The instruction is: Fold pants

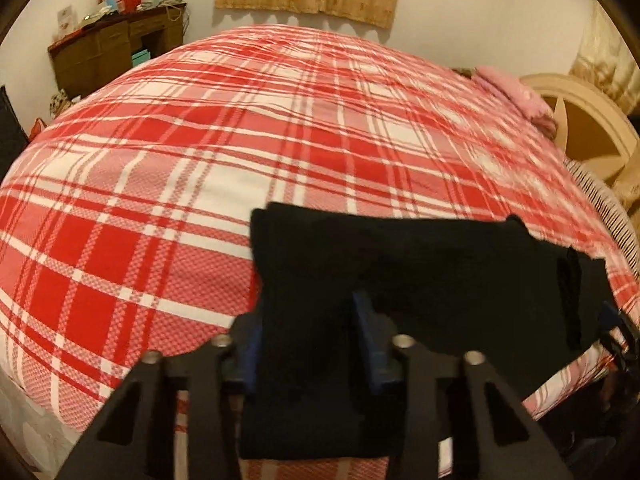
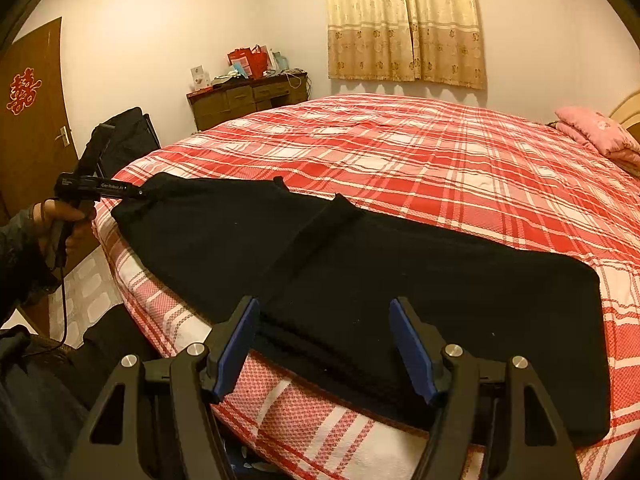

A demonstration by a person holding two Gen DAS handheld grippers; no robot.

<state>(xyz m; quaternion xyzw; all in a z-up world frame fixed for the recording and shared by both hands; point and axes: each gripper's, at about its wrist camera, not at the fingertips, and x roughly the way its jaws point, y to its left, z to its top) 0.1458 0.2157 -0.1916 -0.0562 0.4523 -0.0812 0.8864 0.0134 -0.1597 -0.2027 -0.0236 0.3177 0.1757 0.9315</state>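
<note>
Black pants (image 2: 360, 272) lie stretched along the near edge of a bed with a red and white checked cover (image 2: 440, 160). My left gripper (image 2: 138, 193), held by a hand (image 2: 68, 220), is at the pants' left end, where the cloth is bunched. In the left wrist view its blue pads (image 1: 370, 340) press a fold of the pants (image 1: 440, 272), so my left gripper (image 1: 310, 320) is shut on them. My right gripper (image 2: 324, 306) stands open over the near hem, its pads apart on either side of the cloth.
A pink folded blanket (image 2: 596, 128) lies at the bed's far right by the headboard (image 1: 592, 128). A cluttered wooden desk (image 2: 248, 100) stands against the back wall. A dark chair (image 2: 128, 140) and a brown door (image 2: 32, 120) are at the left.
</note>
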